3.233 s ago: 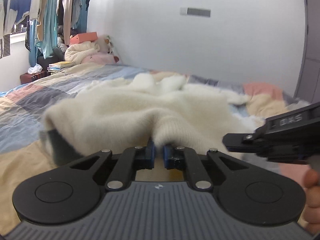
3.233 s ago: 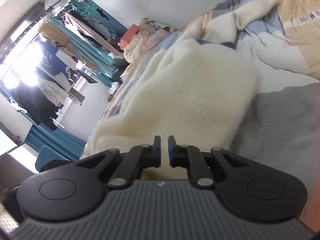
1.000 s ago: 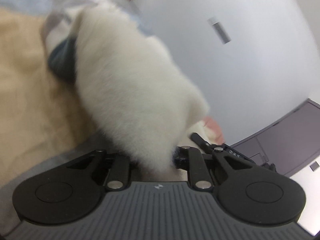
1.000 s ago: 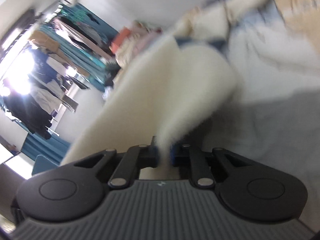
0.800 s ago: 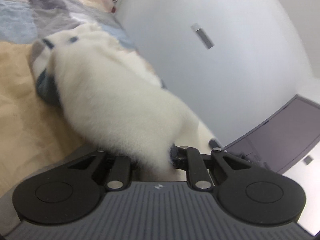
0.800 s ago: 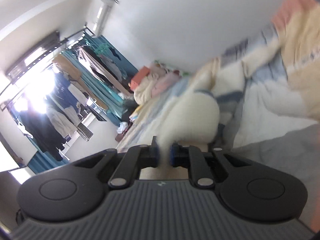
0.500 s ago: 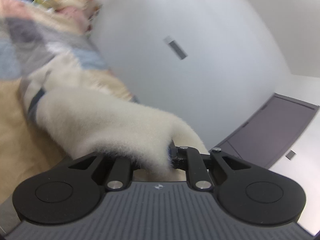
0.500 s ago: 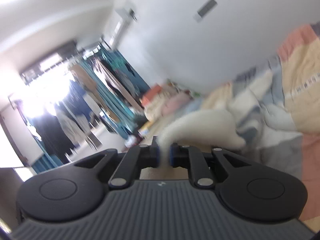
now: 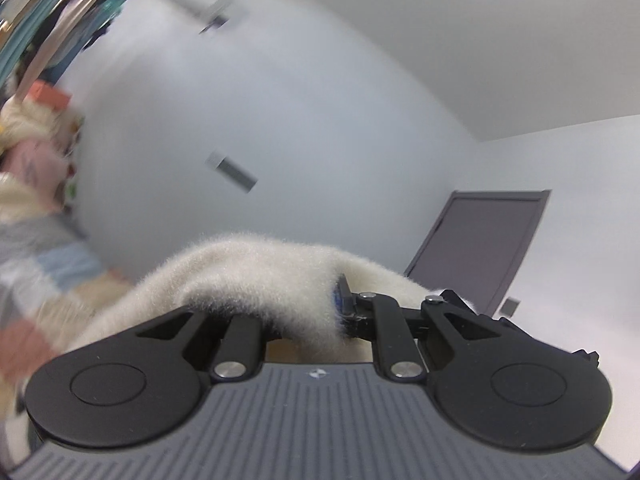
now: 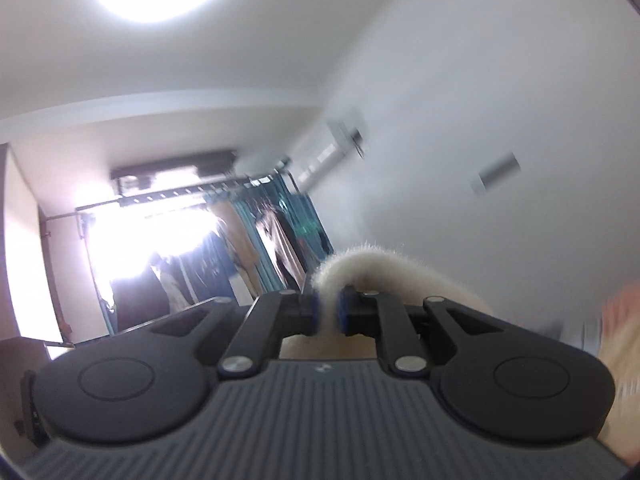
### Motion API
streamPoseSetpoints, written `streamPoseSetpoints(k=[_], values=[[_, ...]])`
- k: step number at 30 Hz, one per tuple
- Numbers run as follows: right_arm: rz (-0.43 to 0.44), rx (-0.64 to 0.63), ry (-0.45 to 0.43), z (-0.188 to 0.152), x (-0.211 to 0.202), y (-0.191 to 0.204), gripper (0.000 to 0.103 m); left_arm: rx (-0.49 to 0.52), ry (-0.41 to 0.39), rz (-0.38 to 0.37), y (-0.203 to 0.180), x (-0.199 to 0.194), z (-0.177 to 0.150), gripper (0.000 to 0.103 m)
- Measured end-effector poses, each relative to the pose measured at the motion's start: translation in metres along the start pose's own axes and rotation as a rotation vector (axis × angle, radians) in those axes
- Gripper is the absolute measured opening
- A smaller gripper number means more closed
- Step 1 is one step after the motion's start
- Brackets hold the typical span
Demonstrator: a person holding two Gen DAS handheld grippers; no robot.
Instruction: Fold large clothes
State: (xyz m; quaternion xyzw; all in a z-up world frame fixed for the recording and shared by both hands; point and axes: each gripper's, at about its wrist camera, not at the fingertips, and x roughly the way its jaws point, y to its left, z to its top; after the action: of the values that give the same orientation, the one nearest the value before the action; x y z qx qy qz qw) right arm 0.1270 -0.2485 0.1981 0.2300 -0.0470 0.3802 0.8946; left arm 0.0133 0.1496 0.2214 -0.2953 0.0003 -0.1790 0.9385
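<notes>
Fleece garment (image 9: 256,276), soft, light and floppy: we pinch its edge in both left tongs (image 9: 304,312) and right tongs (image 10: 328,314).

Both wrist views close behind jaws, angled upward; shared: wall vent (image 9: 231,171).

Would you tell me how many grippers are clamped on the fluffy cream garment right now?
2: the left gripper pinches the cream garment in the left wrist view; the right gripper pinches another part in its own view.

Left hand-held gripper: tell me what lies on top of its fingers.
The fluffy cream garment drapes over the left hand-held gripper, pinched there. It covers the left finger's tip; only the right finger's blue pad shows.
</notes>
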Motion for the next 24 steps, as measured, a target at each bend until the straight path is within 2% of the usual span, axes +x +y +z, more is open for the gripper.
streamPoseSetpoints(k=[5, 10, 13, 16, 24], values=[[-0.020, -0.089, -0.050, 0.056, 0.011, 0.024, 0.014, 0.048, -0.009, -0.017, -0.045, 0.011, 0.049, 0.018], [-0.068, -0.155, -0.093, 0.071, 0.034, 0.019, 0.014, 0.071, 0.022, 0.008, -0.064, 0.035, 0.071, 0.020], [-0.120, -0.142, -0.052, 0.060, 0.059, -0.006, 0.014, 0.072, 0.066, 0.041, -0.044, 0.077, 0.064, 0.020], [-0.171, -0.107, 0.006, 0.037, 0.082, -0.043, 0.014, 0.064, 0.098, 0.070, -0.007, 0.127, 0.039, 0.020], [-0.312, -0.072, 0.133, -0.037, 0.153, -0.161, 0.015, -0.038, 0.245, 0.164, 0.125, 0.279, -0.028, 0.021]])
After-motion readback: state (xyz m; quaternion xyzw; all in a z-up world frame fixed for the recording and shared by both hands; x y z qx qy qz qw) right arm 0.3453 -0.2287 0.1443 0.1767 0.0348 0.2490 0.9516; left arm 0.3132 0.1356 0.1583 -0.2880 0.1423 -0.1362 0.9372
